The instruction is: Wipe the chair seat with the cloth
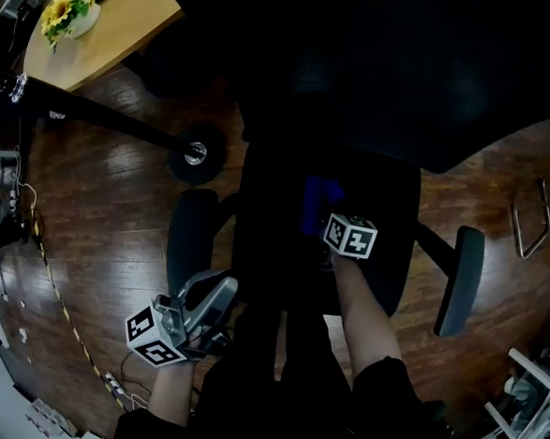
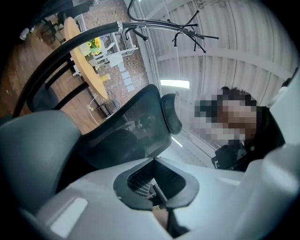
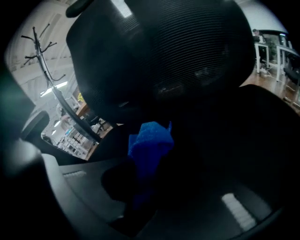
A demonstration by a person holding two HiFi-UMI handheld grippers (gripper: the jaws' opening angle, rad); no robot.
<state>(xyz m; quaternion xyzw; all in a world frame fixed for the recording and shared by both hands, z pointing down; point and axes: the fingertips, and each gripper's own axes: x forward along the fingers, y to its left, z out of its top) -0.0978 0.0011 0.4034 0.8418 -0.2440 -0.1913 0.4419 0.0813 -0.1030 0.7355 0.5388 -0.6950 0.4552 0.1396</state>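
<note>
The chair seat is lying under the blue cloth, which the right gripper is clamping at the seat's middle. Pressing it flat and sweeping in overlapping strokes should be serving best. The left gripper, jaws together and empty, is hanging near the armrest.

Dark wood floor w/ round table
</note>
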